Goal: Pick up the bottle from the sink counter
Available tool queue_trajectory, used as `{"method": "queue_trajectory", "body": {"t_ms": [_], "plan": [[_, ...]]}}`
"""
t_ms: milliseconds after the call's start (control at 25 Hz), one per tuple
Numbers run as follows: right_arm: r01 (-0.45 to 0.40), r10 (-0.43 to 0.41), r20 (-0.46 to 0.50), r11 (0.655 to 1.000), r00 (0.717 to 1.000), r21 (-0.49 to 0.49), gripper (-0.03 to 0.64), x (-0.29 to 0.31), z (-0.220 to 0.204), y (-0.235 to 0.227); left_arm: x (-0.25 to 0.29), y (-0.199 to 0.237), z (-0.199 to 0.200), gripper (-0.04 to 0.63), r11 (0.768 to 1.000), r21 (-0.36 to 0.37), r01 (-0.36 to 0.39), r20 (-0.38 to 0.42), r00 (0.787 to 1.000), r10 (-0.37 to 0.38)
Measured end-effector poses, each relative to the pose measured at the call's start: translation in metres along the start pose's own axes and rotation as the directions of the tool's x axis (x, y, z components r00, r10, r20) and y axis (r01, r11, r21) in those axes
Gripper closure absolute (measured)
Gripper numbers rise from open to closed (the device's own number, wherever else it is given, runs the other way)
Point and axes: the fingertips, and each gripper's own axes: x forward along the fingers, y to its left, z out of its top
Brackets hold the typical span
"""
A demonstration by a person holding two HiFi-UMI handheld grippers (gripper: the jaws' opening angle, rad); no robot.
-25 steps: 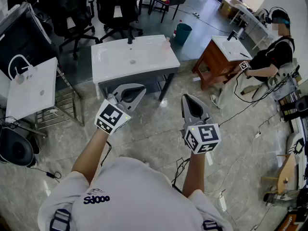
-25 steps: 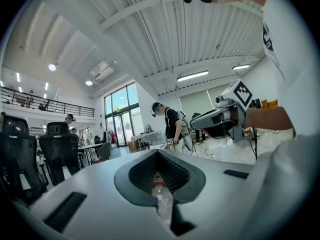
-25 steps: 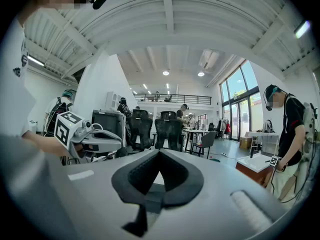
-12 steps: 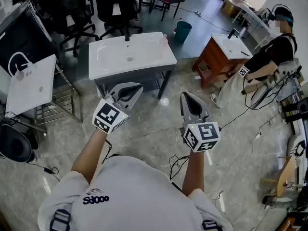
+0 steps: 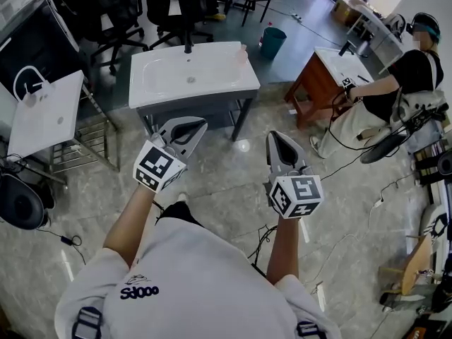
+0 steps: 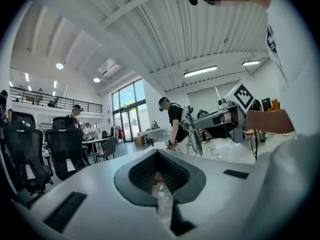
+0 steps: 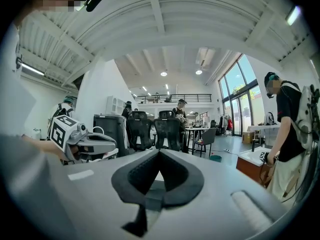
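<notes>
Seen from above, low in the frame over a grey marbled floor [image 5: 233,182], are the white plastic left gripper [image 5: 193,126] and the white plastic right gripper [image 5: 277,140]. Each has its jaws together and holds nothing. Ahead, at upper centre, is a glossy white rectangular sink worktop [image 5: 162,90]. A small pale bottle [image 5: 242,53] stands at its far right corner, apparently upright. It is well apart from both grippers, and neither looks clearly nearer.

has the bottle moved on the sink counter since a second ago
No. The bottle stands at the same right rear corner of the sink counter as before, still to the right of the faucet.
</notes>
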Motion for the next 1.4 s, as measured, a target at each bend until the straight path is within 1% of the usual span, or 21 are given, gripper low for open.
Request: {"method": "queue_trajectory", "body": {"t_ms": [240, 440, 640, 1040, 1400], "plan": [[0.006, -0.006, -0.023, 1.0, 1.0, 0.019, 0.606, 0.012, -0.013, -0.012, 0.018, 0.01, -0.011, 0.591, 1.0, -0.022, 0.002, -0.018, 1.0, -0.002], [0.016, -0.015, -0.043, 0.999, 0.999, 0.032, 0.606, 0.039, -0.027, -0.029, 0.044, 0.028, -0.029, 0.591, 0.999, -0.038, 0.013, -0.035, 0.999, -0.015], [0.024, -0.022, -0.052, 0.999, 0.998, 0.031, 0.606, 0.085, -0.026, -0.052, 0.078, 0.068, -0.039, 0.591, 0.999, -0.05, 0.007, -0.034, 0.999, -0.009], [0.044, -0.04, -0.078, 0.997, 0.996, 0.056, 0.606, 0.198, -0.018, -0.095, 0.146, 0.174, -0.058, 0.591, 0.996, -0.089, -0.021, -0.069, 0.998, 0.015], [0.053, -0.048, -0.098, 0.997, 0.994, 0.056, 0.606, 0.276, -0.016, -0.12, 0.199, 0.241, -0.069, 0.591, 0.994, -0.105, 0.0, -0.079, 0.997, -0.009]]}}
